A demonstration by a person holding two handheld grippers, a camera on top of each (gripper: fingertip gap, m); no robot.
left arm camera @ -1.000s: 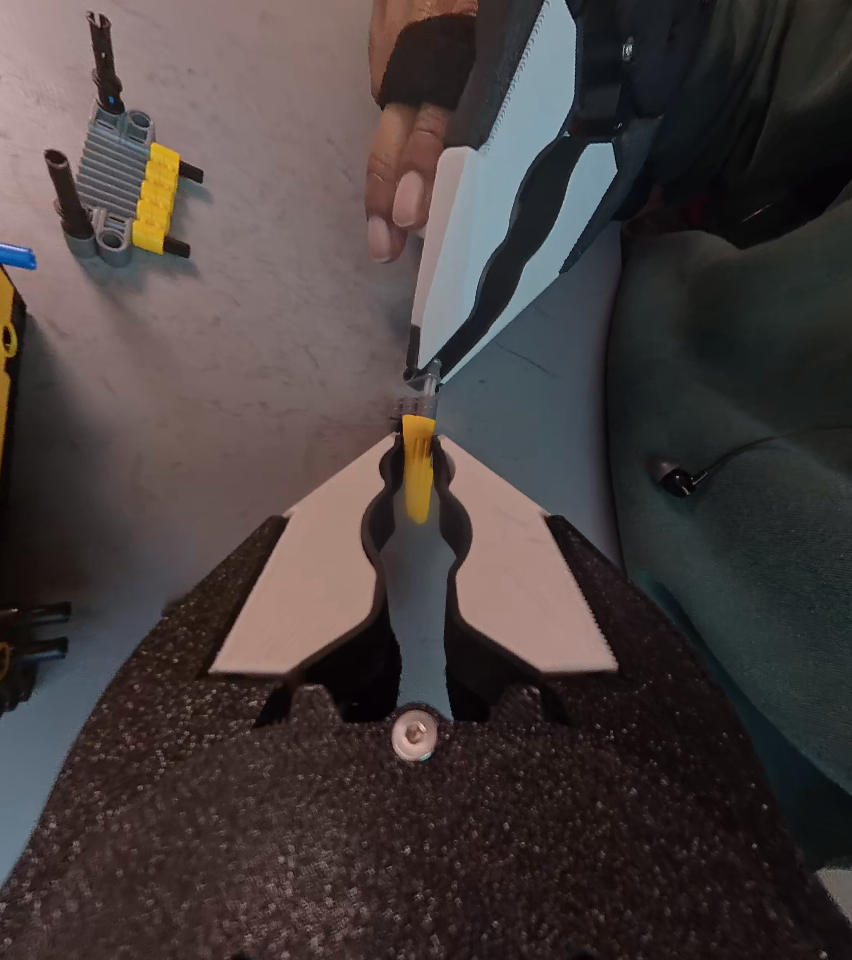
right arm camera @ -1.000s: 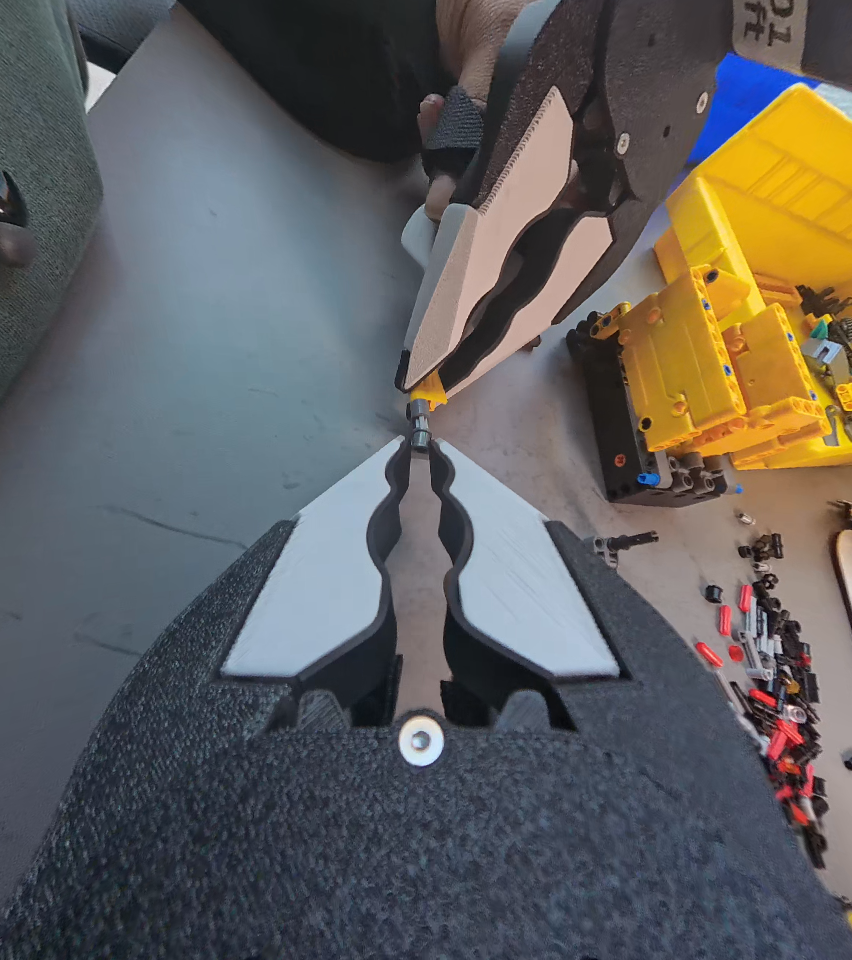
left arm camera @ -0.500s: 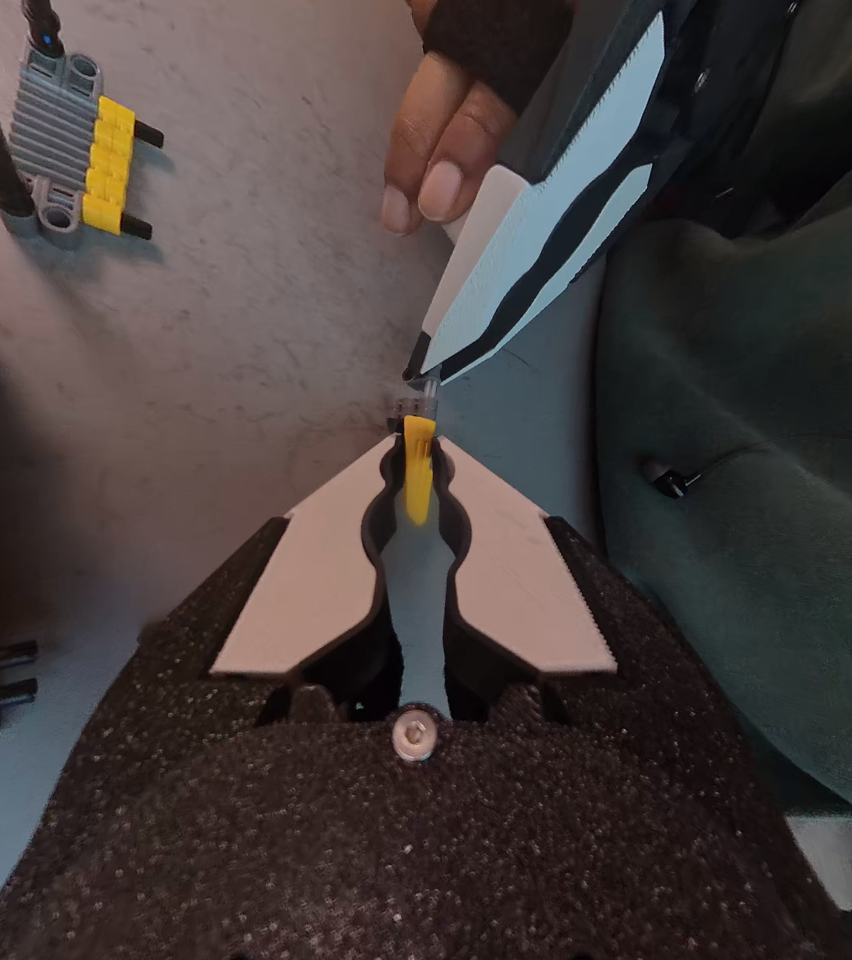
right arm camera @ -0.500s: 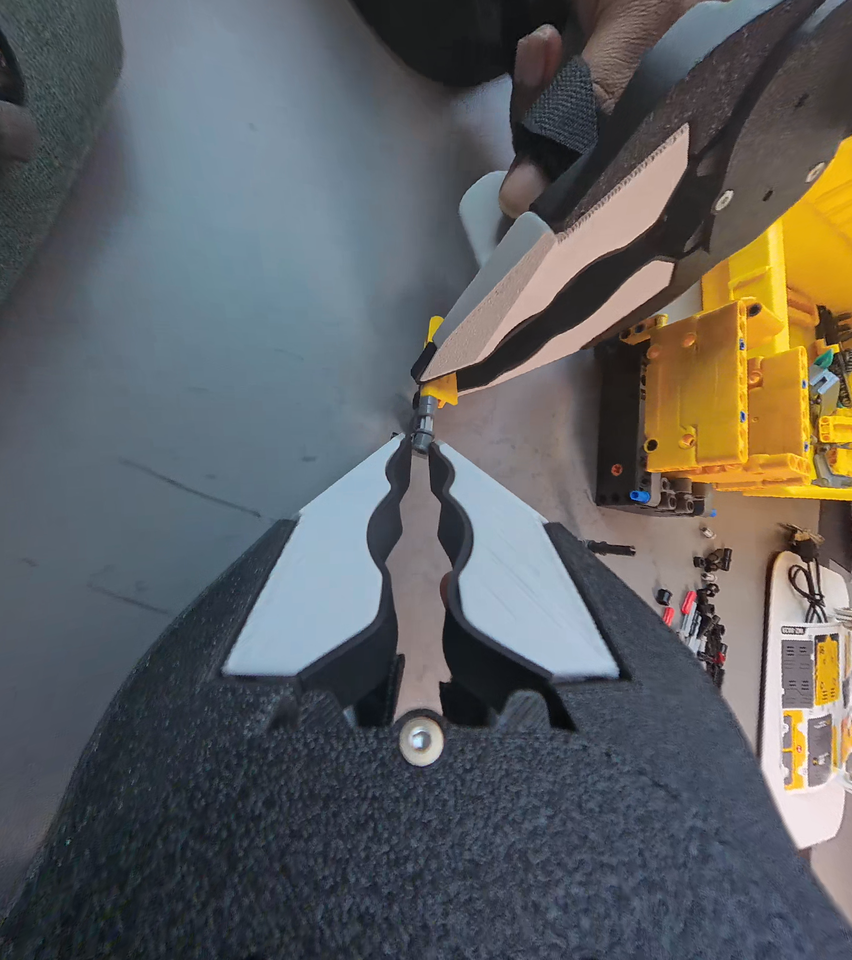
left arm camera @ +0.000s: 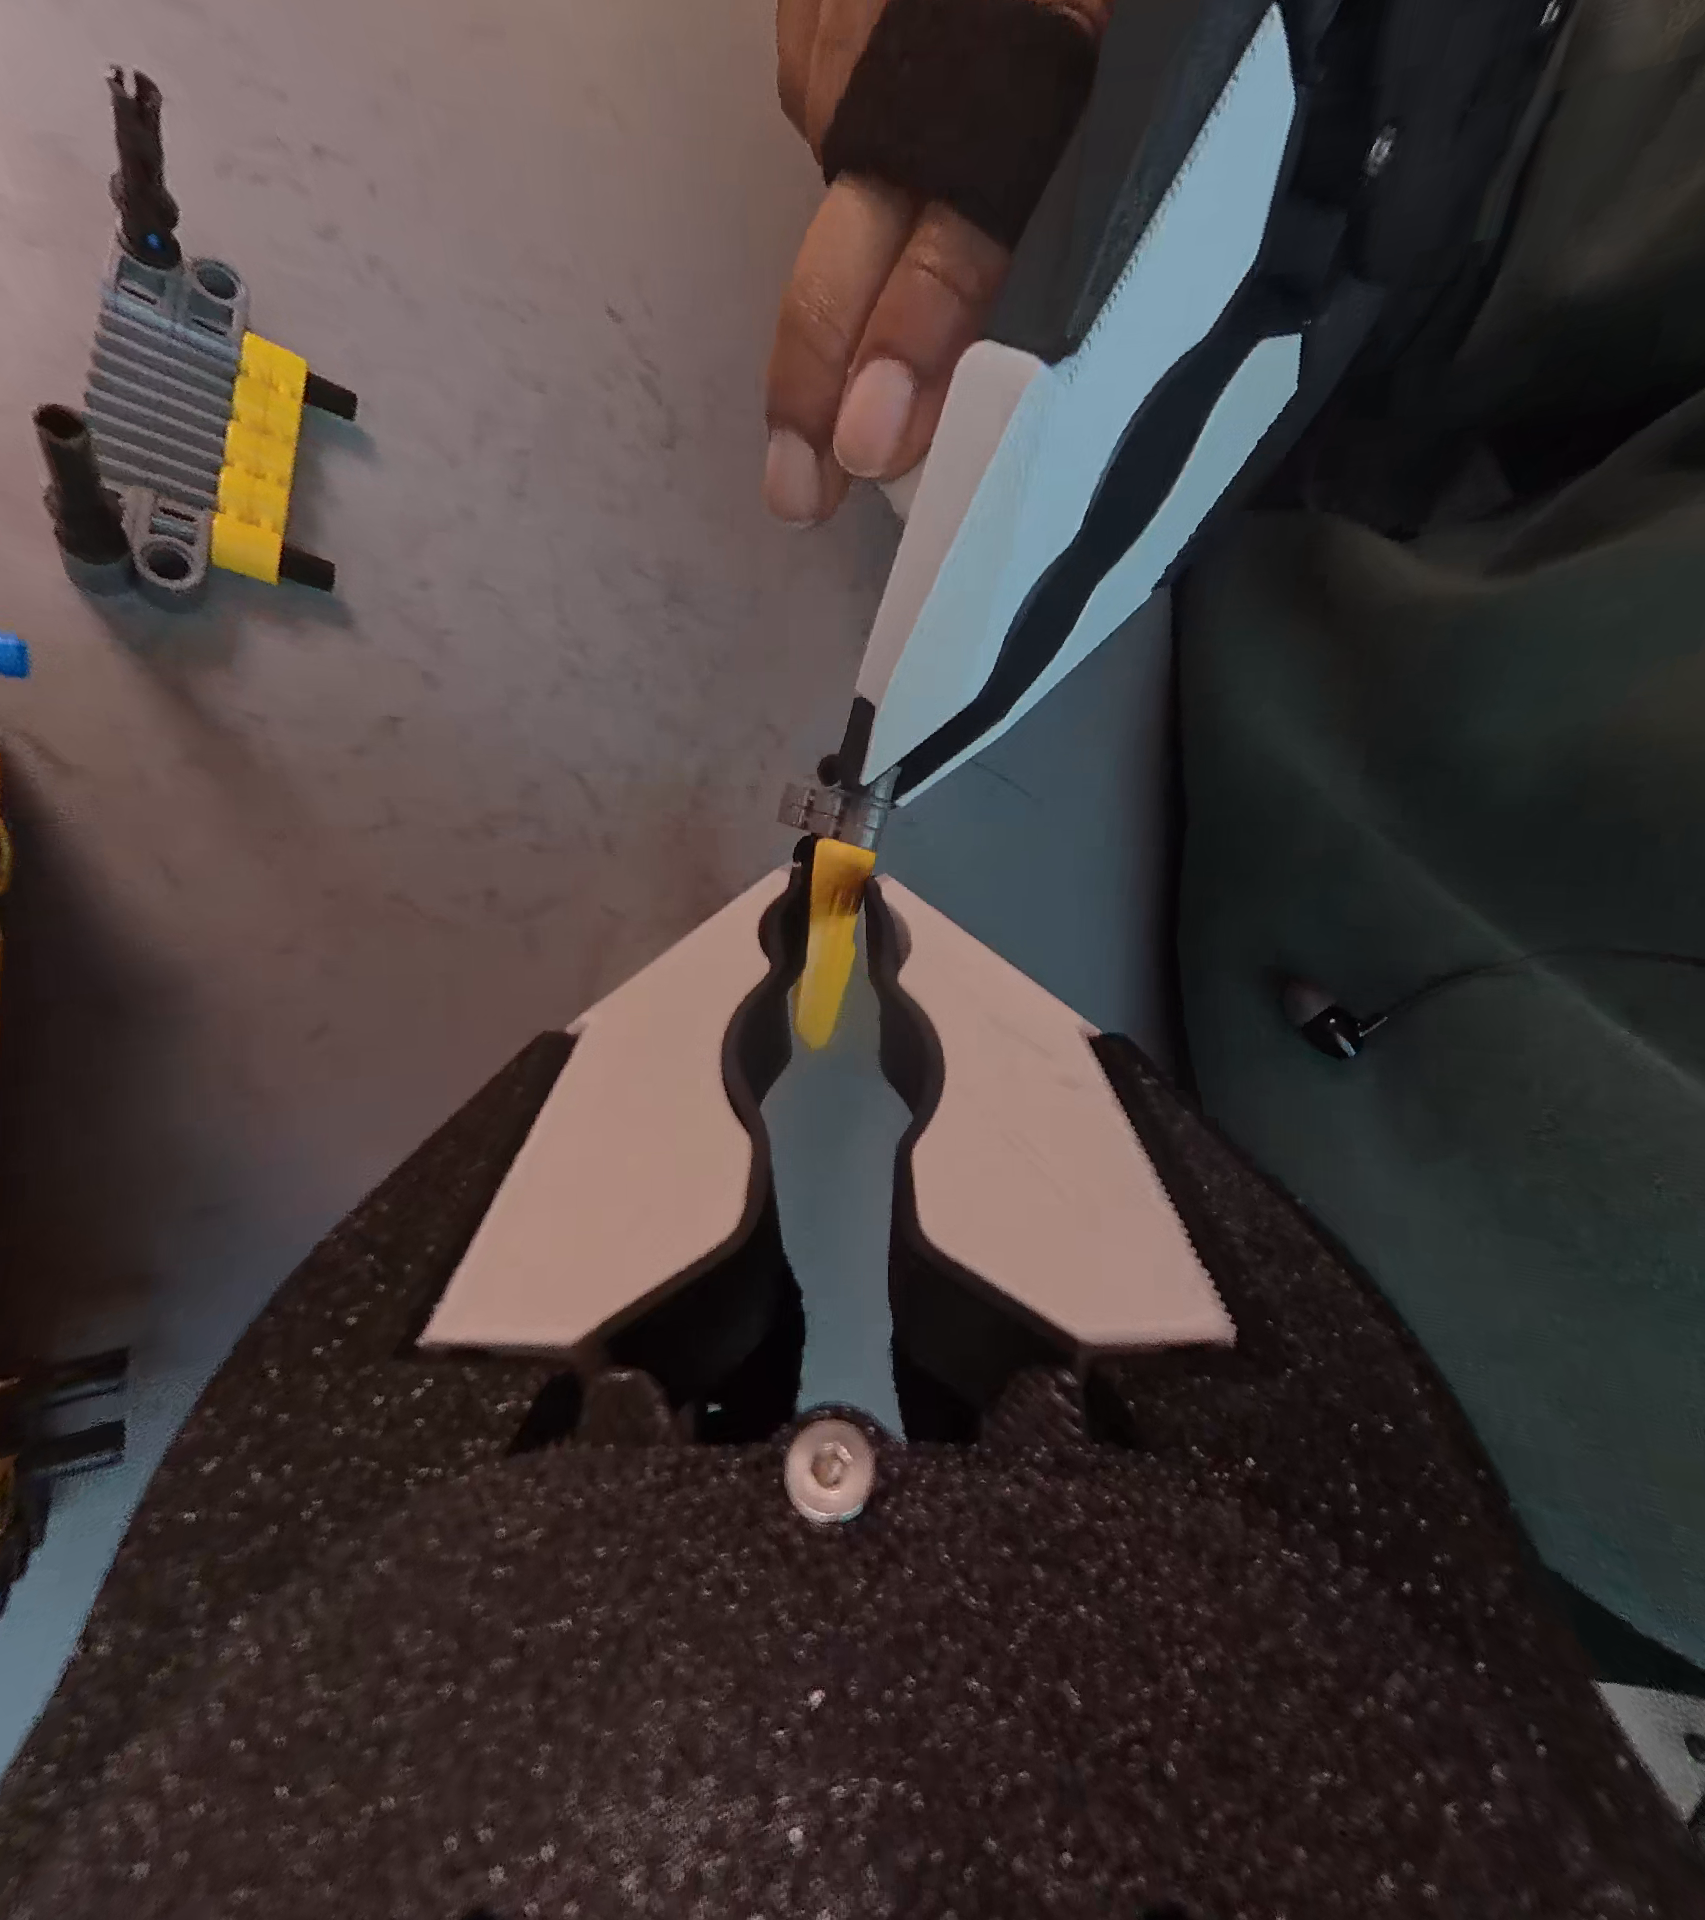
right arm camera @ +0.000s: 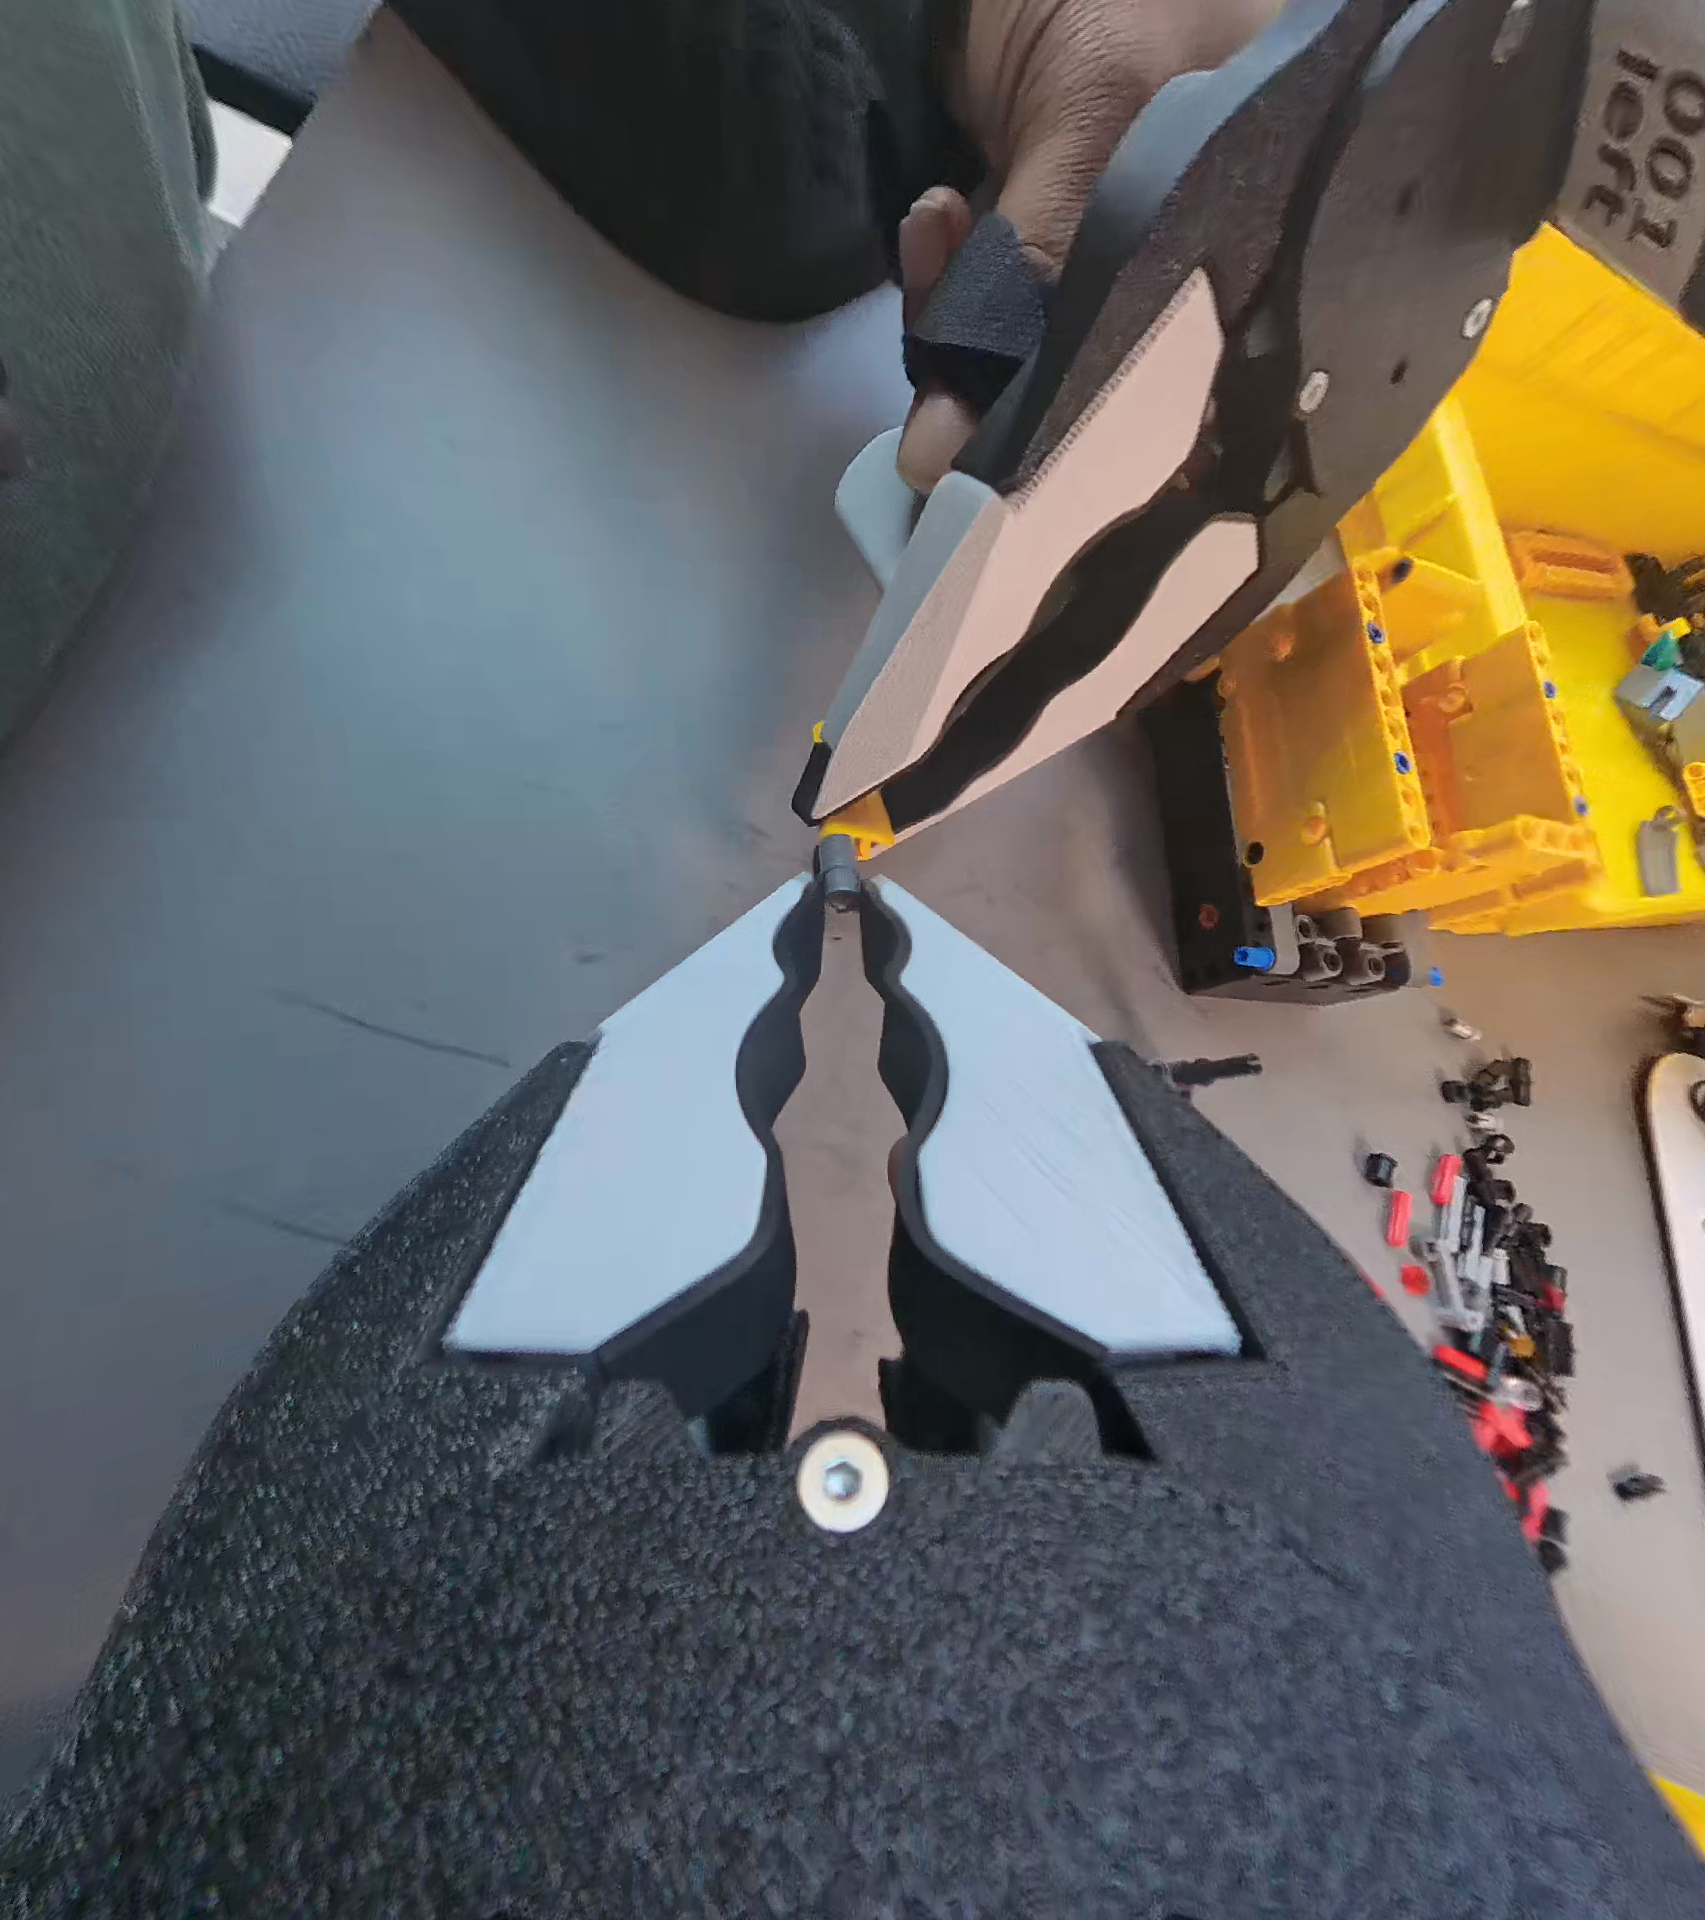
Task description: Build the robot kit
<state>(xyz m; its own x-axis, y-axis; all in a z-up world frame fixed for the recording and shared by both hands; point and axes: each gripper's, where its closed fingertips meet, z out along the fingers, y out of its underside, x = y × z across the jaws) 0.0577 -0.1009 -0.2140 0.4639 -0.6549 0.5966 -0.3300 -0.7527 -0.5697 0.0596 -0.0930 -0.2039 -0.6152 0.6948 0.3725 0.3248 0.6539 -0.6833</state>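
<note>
The left gripper (left arm camera: 832,883) is pinched on a slim yellow beam (left arm camera: 827,956), a flat plastic strip held edge-on between its tips at the centre of the left wrist view, its lower end hanging free in the gap between the fingers. The right gripper (right arm camera: 837,883) is closed on a small grey pin (right arm camera: 840,864), a short ridged cylinder standing upright at its tips, centre frame in the right wrist view. Pin and beam meet tip to tip; whether they are joined cannot be told. In the left wrist view the right gripper comes in from the upper right, with a hand (left arm camera: 879,343) in a fingerless black glove beside it.

On the grey table (right arm camera: 412,727), upper left of the left wrist view, lies a grey ribbed block (left arm camera: 167,395) with yellow pieces and black pins on it. At the right of the right wrist view sit a yellow and black brick model (right arm camera: 1347,779), a yellow bin (right arm camera: 1606,436) and, lower right, a scatter of small black and red parts (right arm camera: 1492,1278).
</note>
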